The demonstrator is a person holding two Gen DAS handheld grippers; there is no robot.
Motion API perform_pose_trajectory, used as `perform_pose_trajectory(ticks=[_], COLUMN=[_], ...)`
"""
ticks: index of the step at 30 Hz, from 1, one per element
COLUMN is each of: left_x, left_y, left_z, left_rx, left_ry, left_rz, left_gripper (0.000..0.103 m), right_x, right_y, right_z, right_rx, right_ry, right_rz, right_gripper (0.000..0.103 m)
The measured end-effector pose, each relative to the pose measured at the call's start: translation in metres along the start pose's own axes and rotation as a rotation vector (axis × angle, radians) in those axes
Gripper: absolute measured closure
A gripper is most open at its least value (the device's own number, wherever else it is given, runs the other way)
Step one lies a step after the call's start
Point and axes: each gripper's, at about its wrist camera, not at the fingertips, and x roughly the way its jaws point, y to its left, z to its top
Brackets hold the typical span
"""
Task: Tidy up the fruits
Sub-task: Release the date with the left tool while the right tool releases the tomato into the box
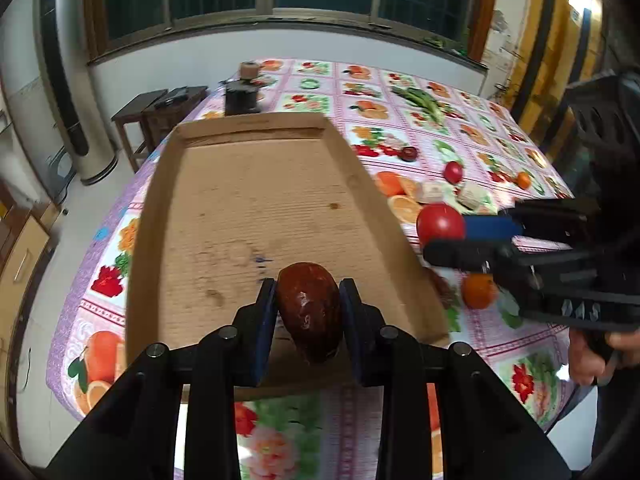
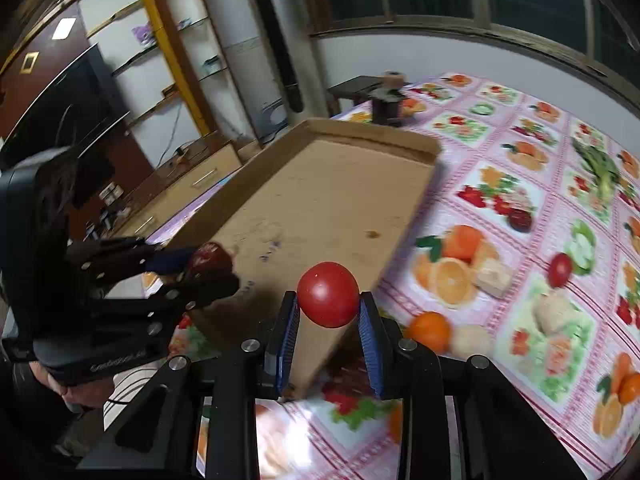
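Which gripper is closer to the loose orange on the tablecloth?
Right. The right gripper, holding a tomato, hangs just above the orange; the left gripper is over the cardboard tray.

One cardboard tray (image 1: 248,184) sits on the table (image 1: 400,92). Two grippers, each pinching one fruit: one brown fruit (image 1: 310,312), one big red tomato (image 2: 328,294). Loose fruit: one orange (image 2: 430,330), one small red tomato (image 2: 560,270), one dark red fruit (image 1: 409,153). One bunch of greens (image 1: 422,102)
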Motion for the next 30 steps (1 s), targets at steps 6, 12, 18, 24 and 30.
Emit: perform_pose_trajectory(ticks=[6,12,18,24,30], left_x=[0.013,0.028,0.041,0.042,0.042], left_y=[0.019,0.030,0.036,0.037,0.039], left_z=[-0.001,-0.006,-0.009,-0.008,-0.007], left_rx=[-0.034,-0.056,-0.064,-0.053,-0.064], left_ry=[0.027,0.069,0.105,0.102,0.123], left_rz=[0.034,0.043,0.045,0.054,0.074], left_gripper=[0.074,0.074,0.074,0.074,0.054], right_x=[0.031,0.065,0.083,0.084,0.071], right_y=[0.023,0.035,0.039,0.038,0.039], right_z=[0.004,0.003,0.003,0.004,0.001], right_rx=[-0.044,-0.085,-0.114,-0.124,-0.129], right_ry=[0.060,0.134,0.171,0.175,0.149], right_rz=[0.040,0.058,0.044,0.027,0.013], right_gripper=[0.073,0.073,0.072,0.067,0.050])
